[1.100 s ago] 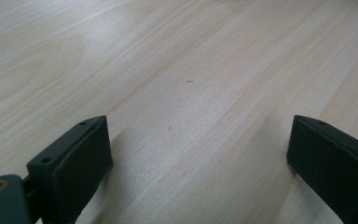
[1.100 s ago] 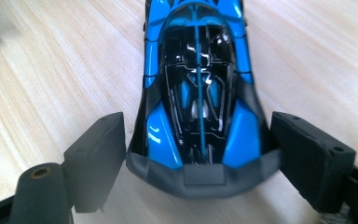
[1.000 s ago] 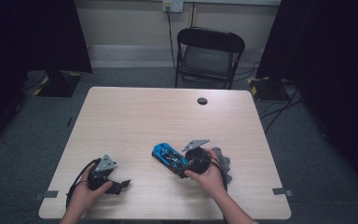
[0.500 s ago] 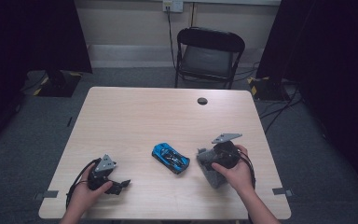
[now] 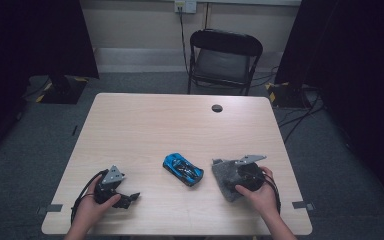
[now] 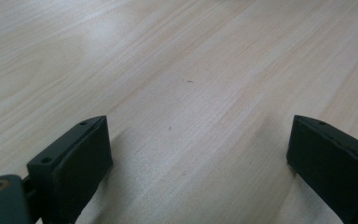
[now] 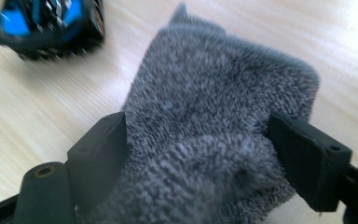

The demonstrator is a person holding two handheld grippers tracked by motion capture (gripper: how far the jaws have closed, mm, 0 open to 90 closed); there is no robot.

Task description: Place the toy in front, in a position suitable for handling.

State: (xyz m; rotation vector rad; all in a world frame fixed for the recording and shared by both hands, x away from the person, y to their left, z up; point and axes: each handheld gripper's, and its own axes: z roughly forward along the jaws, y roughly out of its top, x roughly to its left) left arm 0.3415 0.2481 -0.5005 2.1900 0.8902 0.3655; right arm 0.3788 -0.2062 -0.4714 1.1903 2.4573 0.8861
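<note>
- Right hand-held gripper (image 7: 196, 154): jaws clamped on a grey cloth (image 7: 214, 121), right of the blue toy car (image 5: 182, 169).
- Left hand-held gripper (image 6: 200, 154): jaws apart over bare desk (image 6: 177, 60).

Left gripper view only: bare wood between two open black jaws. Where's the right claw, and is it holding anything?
Observer: The right claw is closed on a grey fuzzy cloth lying on the table.
Operator: Anything else out there?
Observer: A blue and black toy car sits just left of the cloth, apart from it.
Operator: And my claw?
Observer: The left claw rests near the front left of the light wooden table.
</note>
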